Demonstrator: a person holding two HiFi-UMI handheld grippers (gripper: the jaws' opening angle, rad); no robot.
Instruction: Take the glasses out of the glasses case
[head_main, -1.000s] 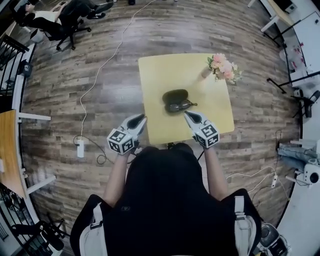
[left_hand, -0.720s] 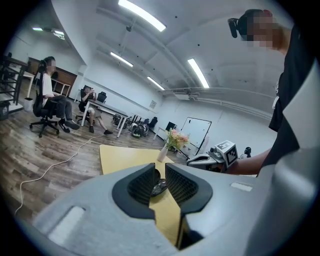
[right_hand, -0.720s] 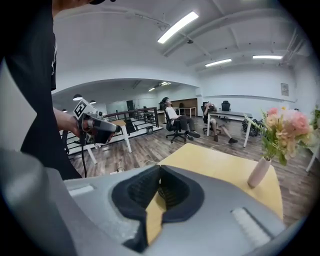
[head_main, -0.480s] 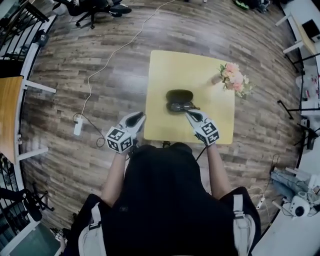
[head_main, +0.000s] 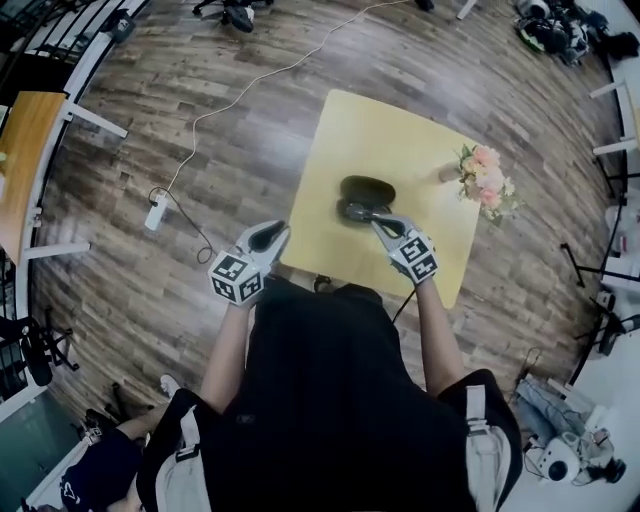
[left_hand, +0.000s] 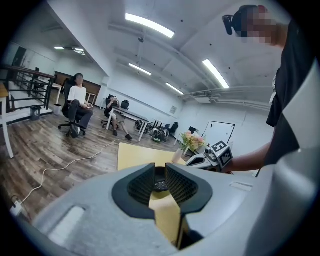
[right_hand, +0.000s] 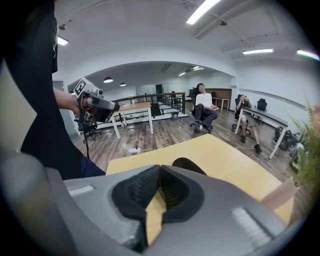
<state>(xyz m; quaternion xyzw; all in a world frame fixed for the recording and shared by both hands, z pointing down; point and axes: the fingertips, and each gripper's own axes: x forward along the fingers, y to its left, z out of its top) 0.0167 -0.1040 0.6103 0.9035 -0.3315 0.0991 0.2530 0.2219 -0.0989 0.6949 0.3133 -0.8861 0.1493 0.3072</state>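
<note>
A dark glasses case (head_main: 367, 188) lies open on the yellow table (head_main: 400, 140), with dark glasses (head_main: 354, 212) just in front of it. My right gripper (head_main: 379, 222) reaches over the near table edge, its tips at the right end of the glasses; contact cannot be told. In the right gripper view its jaws (right_hand: 160, 169) meet with nothing between them, and the case (right_hand: 188, 165) shows just beyond. My left gripper (head_main: 268, 236) hangs left of the table over the floor. Its jaws (left_hand: 160, 174) stand a narrow gap apart, empty, and the case (left_hand: 160, 186) shows through the gap.
A small vase of pink flowers (head_main: 487, 181) stands near the table's right edge. A white cable and power strip (head_main: 155, 212) lie on the wood floor at left. Desks, office chairs and seated people (left_hand: 76, 104) fill the far room.
My right gripper has moved forward from the table's near edge up to the glasses. The left gripper stays off the table's left side. The head view has swung.
</note>
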